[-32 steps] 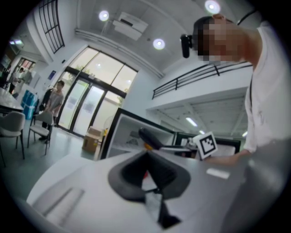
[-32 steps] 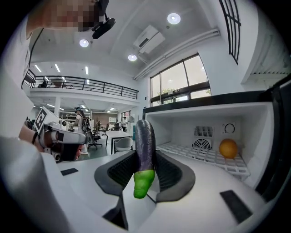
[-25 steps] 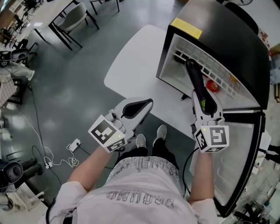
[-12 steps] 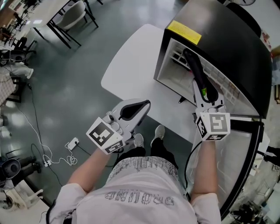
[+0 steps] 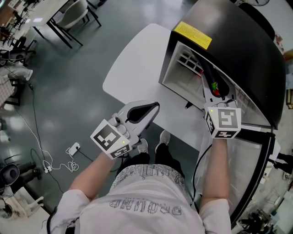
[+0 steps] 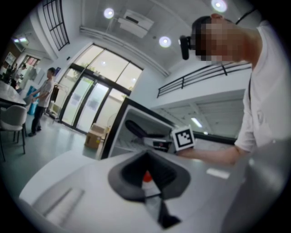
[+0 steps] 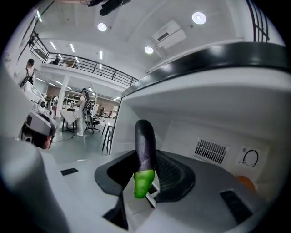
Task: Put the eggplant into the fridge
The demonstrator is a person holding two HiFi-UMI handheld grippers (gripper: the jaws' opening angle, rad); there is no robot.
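Note:
A long dark purple eggplant [image 7: 145, 141] with a green stem end [image 7: 142, 182] stands between the jaws of my right gripper [image 7: 148, 173], which is shut on it. In the head view the right gripper [image 5: 214, 90] reaches into the open black fridge [image 5: 238, 39], and the eggplant [image 5: 208, 72] lies inside above the wire shelf. White inner walls of the fridge [image 7: 213, 123] surround the eggplant's tip. My left gripper [image 5: 152, 109] hangs over the near edge of the white table [image 5: 137, 68], shut and with nothing in it [image 6: 148, 157].
The fridge door [image 5: 249, 169] hangs open at the lower right. A small orange-red round thing [image 7: 246, 182] sits inside the fridge to the right. Chairs and tables [image 5: 75, 13] stand far left, and cables [image 5: 68, 157] lie on the floor. A person [image 6: 43, 98] stands far off.
My right gripper has carried the eggplant forward, deeper into the fridge opening. The left gripper has hardly shifted.

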